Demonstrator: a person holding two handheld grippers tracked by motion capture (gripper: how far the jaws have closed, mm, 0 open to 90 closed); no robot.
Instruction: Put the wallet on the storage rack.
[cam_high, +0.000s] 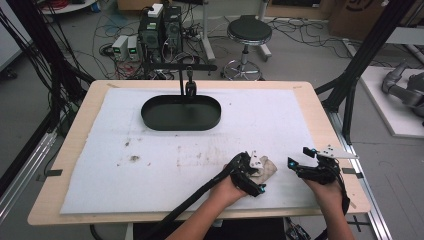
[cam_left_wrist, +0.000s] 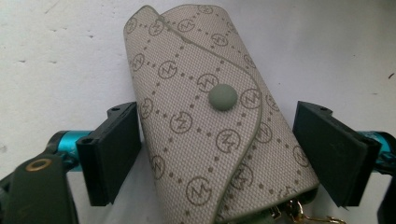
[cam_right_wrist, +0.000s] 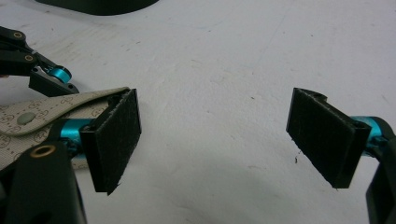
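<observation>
Meanwhile, left tool (cam_left_wrist: 217, 154) straddles the patterned key pouch (cam_left_wrist: 210, 121), jaws open, seemingly not touching; right tool (cam_right_wrist: 215, 140) gapes empty beside it.

A light wooden table (cam_high: 320, 107) fills the middle of the frame, covered by a stained white foam sheet (cam_high: 125, 175). On the sheet, a black oval tray (cam_high: 150, 116) sits upper centre, and a beige patterned fabric key pouch (cam_high: 267, 167) lies lower right.

Right tool (cam_right_wrist: 215, 140): jaws stand wide apart above the white-covered bench (cam_right_wrist: 224, 56), nothing between the pads. A beige monogram key pouch (cam_right_wrist: 51, 112) lies on the bench behind the near pad, at the view's left edge. The left tool (cam_right_wrist: 42, 74) sits against the pouch's far side.
</observation>
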